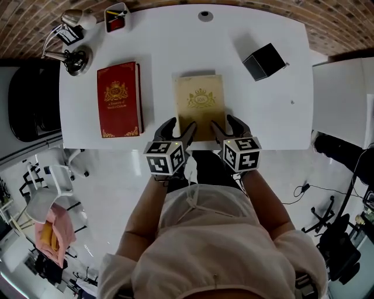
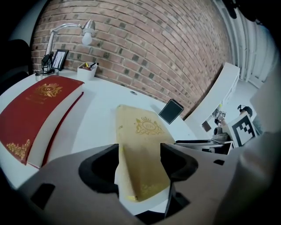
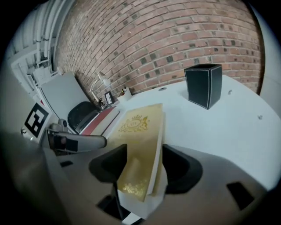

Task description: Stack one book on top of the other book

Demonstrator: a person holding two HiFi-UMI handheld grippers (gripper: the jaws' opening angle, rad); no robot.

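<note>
A white table (image 1: 175,41) stretches ahead of two hand-held grippers, which sit side by side at its near edge. A tan hardback book (image 1: 200,102) with a gold crest lies flat directly in front of them. The left hand-held gripper (image 1: 178,127) straddles its near left corner and the right hand-held gripper (image 1: 229,125) its near right corner. Both have their jaws spread wide, with the book's near edge between them but not yet squeezed. The book looks stiff, fairly thick and moderately heavy, with a smooth cover that may be slippery. It would probably be best taken at both near corners at once, pinching cover and pages together so it lifts level. A red hardback book (image 1: 118,99) of similar size lies flat, well to the left of the left hand-held gripper, with bare table between the two books. A black box (image 1: 264,61) stands beyond and to the right of the right hand-held gripper, away from that route. A desk lamp (image 1: 70,26) and a small pen pot (image 1: 117,16) sit far ahead and left, just past the red book.
</note>
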